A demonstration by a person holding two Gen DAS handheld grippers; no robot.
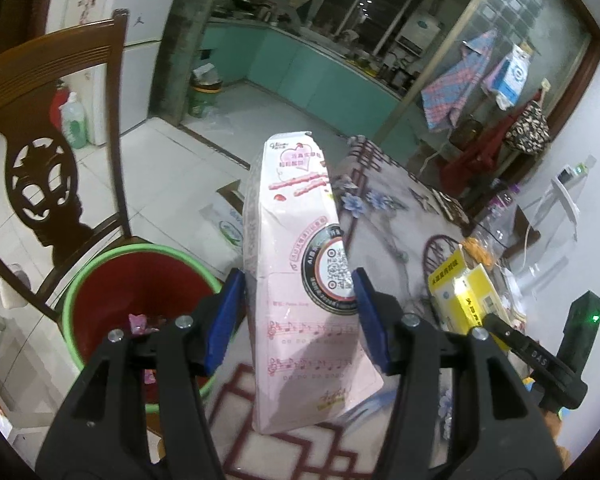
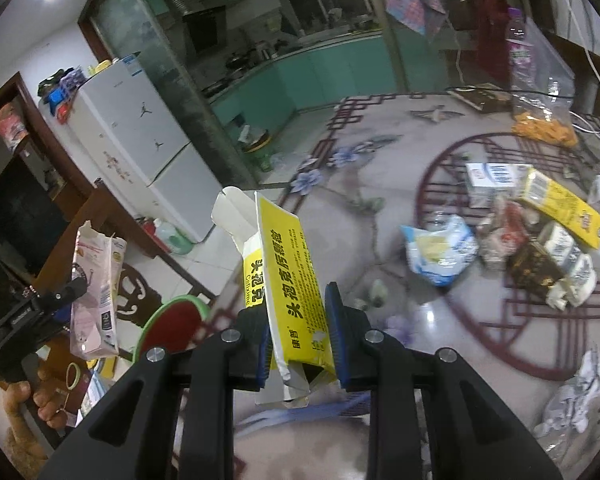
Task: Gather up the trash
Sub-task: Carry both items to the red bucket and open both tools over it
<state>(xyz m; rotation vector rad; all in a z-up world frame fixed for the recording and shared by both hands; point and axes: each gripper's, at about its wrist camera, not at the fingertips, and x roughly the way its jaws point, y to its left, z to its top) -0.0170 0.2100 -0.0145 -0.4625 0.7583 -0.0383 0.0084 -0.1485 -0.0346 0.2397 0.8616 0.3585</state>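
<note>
Glossy patterned tabletop (image 2: 380, 152), teal kitchen bkgd

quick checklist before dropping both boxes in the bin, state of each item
1. Left gripper clamped on pink box: ok.
2. Right gripper clamped on yellow box: ok.
3. Red bin open, with room inside: ok.
4. Pink box over the bin mouth: not ok, it is beside the rim.
5. Yellow box over the bin: not ok, it is above the table.
6. More trash left on the table: ok, pile remains.
</note>
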